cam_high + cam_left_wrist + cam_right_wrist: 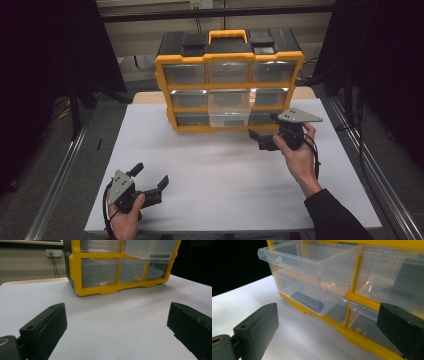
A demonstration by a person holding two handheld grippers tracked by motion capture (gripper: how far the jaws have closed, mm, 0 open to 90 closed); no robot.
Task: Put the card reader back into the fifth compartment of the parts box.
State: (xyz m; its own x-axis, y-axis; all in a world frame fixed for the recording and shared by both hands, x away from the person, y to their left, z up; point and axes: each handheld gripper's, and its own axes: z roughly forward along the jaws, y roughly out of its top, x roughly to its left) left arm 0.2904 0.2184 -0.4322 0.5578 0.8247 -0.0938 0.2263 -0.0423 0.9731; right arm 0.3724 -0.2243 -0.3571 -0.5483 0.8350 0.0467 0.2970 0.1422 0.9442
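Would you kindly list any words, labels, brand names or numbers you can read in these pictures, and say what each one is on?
None can be read.
Pulled-out clear drawer: faint embossed marks on its front wall in the right gripper view, too small and blurred to read.
Yellow organizer cabinet: no legible label or brand.
Wall socket: no legible marking.

organizer [229,85] on table [225,170], far side

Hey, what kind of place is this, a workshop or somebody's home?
Probably a lab or recording station, not a home: a bare white table ringed by black curtains, metal rails alongside, and one yellow drawer organizer set out as a prop.
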